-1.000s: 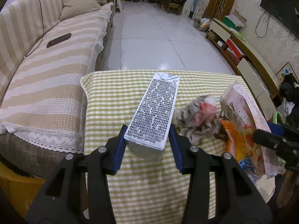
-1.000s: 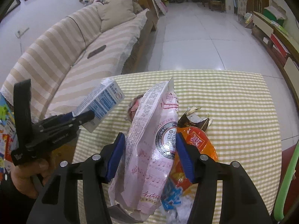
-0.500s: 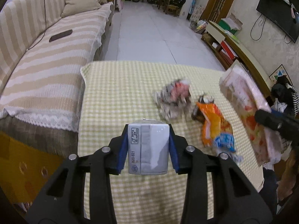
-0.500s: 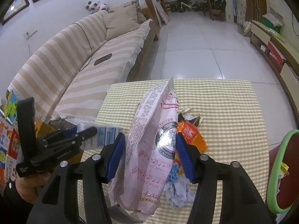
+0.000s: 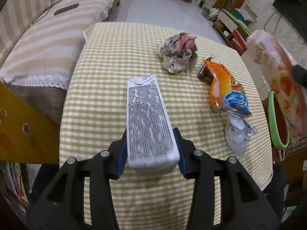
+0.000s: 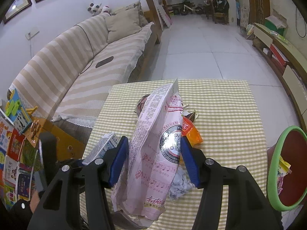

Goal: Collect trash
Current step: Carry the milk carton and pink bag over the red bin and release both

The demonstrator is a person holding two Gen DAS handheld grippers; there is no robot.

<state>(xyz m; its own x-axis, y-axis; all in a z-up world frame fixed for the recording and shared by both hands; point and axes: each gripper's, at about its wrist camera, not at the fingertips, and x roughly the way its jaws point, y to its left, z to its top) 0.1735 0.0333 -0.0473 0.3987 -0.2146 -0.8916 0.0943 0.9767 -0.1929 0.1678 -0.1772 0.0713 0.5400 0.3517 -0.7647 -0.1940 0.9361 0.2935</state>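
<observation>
Gripping a white milk carton (image 5: 148,122) by its lower end, the left gripper (image 5: 151,153) hangs above a table (image 5: 107,103) covered in a green-and-white checked cloth; its blue pads (image 5: 121,156) press on both sides of the carton, the jaws having just eased a little wider while keeping the carton between them; the carton points away from the camera, its folded top toward the far side of the table. On the cloth beyond it lies a crumpled grey and pink wad of paper (image 5: 178,53); to the right of that, a dark wrapper (image 5: 205,74) touches an orange and blue snack packet (image 5: 226,90), and a ball of white paper (image 5: 238,134) sits just beside the packet's near end. At the right edge of the left view, blurred, a pink bag (image 5: 276,80) hangs over a red bin with a green rim (image 5: 273,124).

From the right wrist view, the right gripper (image 6: 153,161) is clamped on that same pink bag (image 6: 157,153), a tall printed packet with musical notes, held upright between its blue pads (image 6: 118,161); the bag hides most of the litter on the table behind it, leaving the orange packet (image 6: 191,134) and white paper (image 6: 180,186) partly showing. The carton (image 6: 104,146) appears low at left, in the other gripper, held by a hand (image 6: 33,201) at the frame's lower left corner. The bin's green rim (image 6: 273,164) stands just off the table's right side, with a yellow scrap (image 6: 284,168) inside; a striped sofa (image 6: 76,67) runs along the left wall.
</observation>
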